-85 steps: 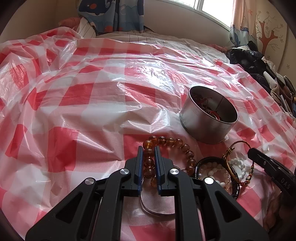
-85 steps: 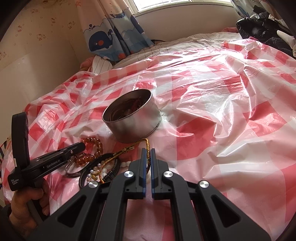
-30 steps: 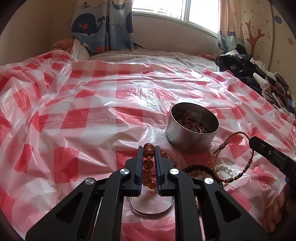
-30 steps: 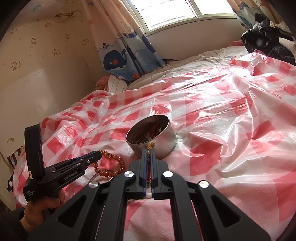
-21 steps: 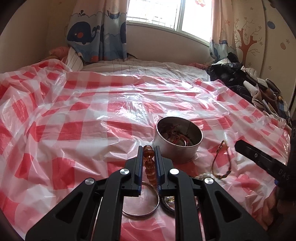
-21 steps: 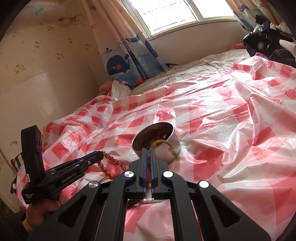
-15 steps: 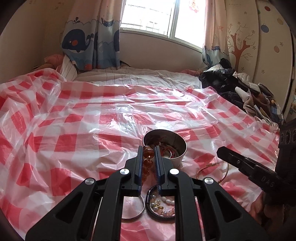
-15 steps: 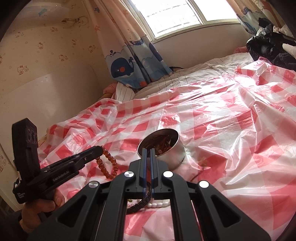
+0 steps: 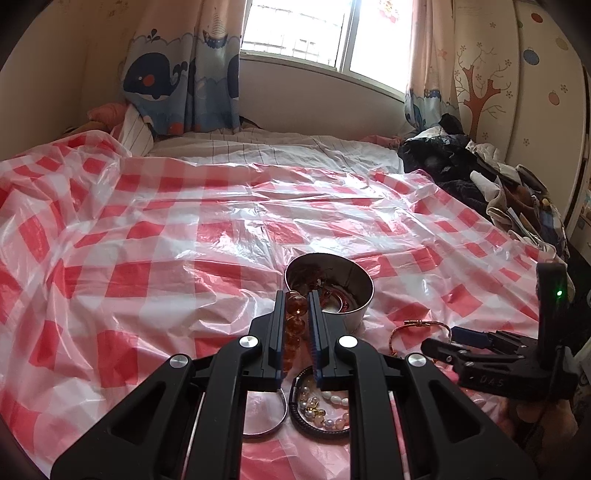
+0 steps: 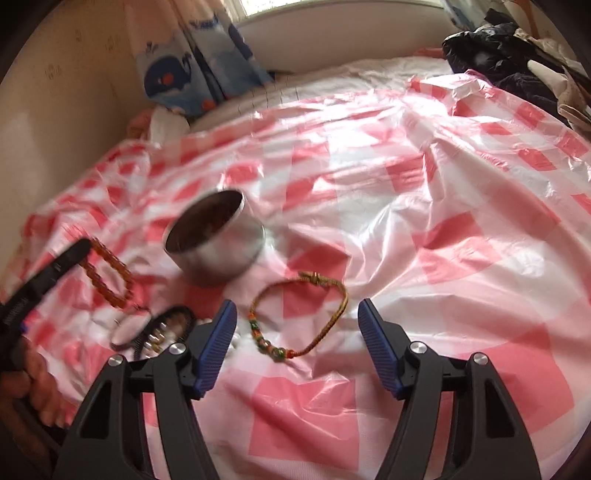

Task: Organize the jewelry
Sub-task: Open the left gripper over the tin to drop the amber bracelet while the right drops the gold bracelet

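Red-white checked plastic sheet (image 9: 155,236) covers bed, wrinkled, glossy. Window (image 9: 317,33) behind, whale curtain (image 9: 177,77) left of it, clothes pile (image 9: 476,173) at right edge. Steel tin (image 9: 347,314) mid-sheet, jewelry inside. Left gripper (image 9: 296,325) clamped on amber beads (image 9: 293,314), lifted just beside tin. Right gripper (image 10: 295,332) jaws just opened wide; cord bracelet (image 10: 295,314) lies on sheet between them, untouched, near tin. Silver bangle (image 9: 264,424) and pearl bracelet (image 9: 325,410) on sheet below left gripper.

Bed under crinkled red-and-white checked plastic sheet (image 10: 424,229). On it: round steel tin (image 10: 218,243) ahead-left of right gripper; woven gold-thread beaded bracelet (image 10: 299,317) between its fingers; thin silver bangle (image 9: 264,413), black-corded pearl bracelet (image 9: 321,410) beneath left gripper.
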{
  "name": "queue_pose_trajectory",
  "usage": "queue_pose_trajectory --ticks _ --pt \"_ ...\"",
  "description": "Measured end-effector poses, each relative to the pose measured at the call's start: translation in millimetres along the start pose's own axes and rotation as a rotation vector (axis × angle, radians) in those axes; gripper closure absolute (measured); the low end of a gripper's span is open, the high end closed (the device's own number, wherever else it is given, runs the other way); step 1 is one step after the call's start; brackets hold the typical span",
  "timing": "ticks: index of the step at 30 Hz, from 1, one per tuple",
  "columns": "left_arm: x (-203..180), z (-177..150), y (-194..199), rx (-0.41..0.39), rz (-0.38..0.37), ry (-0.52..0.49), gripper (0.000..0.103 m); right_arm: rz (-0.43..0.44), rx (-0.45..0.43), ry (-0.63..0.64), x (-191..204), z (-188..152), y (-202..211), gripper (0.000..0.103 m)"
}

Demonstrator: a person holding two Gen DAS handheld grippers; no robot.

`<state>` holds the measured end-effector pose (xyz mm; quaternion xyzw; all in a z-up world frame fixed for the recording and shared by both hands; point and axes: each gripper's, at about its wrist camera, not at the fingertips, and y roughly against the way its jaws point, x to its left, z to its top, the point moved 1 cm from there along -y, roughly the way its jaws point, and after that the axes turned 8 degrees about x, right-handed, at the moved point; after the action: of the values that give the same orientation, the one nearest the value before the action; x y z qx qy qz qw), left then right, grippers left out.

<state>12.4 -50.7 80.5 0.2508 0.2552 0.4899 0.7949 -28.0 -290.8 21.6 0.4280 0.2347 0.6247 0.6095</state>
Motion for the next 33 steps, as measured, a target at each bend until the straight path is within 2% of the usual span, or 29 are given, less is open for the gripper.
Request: queue_pose_trajectory --ticks 2,4,5,6,7,13,22,27,28,29,30,31,33 --pt "1.9 0.0 0.2 -0.002 -0.002 0.003 0.092 -0.032 0.015 0.035 6.6 0.1 -9.7 0.040" --pt "2.2 0.2 0.2 -0.002 -0.002 0.004 0.092 -0.025 0.022 0.034 6.7 0.3 -14.8 0.076" --pt "2.6 0.2 0.7 -0.002 -0.004 0.003 0.092 0.010 0.022 0.025 4.8 -0.1 -14.5 0.087" --pt "2.3 0.5 0.9 -0.003 -0.005 0.003 0.092 0.037 0.018 0.022 3.3 -1.2 -12.1 0.094" --pt "2.0 1.3 1.6 -0.005 -0.009 0.004 0.092 0.045 0.000 0.026 4.0 -1.6 -7.9 0.096" --pt "-9.1 14.4 6.4 -0.028 -0.052 0.008 0.092 0.129 -0.140 0.072 20.1 7.8 27.1 0.099" --pt "-35.0 44.6 0.0 -0.064 -0.114 0.013 0.092 0.201 -0.217 0.115 36.0 37.1 46.7 0.099" --pt "-33.0 55.5 -21.5 -0.082 -0.162 0.047 0.092 0.246 -0.246 0.133 48.3 59.2 45.3 0.099" --pt "-30.0 56.8 -32.9 -0.056 -0.152 0.059 0.091 0.273 -0.245 0.126 49.8 64.1 41.1 0.099" --pt "-25.4 57.3 -49.8 0.005 -0.134 0.073 0.089 0.292 -0.234 0.115 50.9 68.7 34.4 0.099" --pt "-19.4 56.2 -65.4 0.066 -0.105 0.091 0.081 0.294 -0.207 0.111 52.7 73.9 23.0 0.099" --pt "-12.9 53.7 -75.0 0.104 -0.074 0.116 0.076 0.290 -0.158 0.121 57.1 79.0 7.8 0.099" --pt "-1.3 46.0 -76.7 0.118 -0.049 0.139 0.075 0.249 -0.042 0.134 61.6 84.8 -25.9 0.099"
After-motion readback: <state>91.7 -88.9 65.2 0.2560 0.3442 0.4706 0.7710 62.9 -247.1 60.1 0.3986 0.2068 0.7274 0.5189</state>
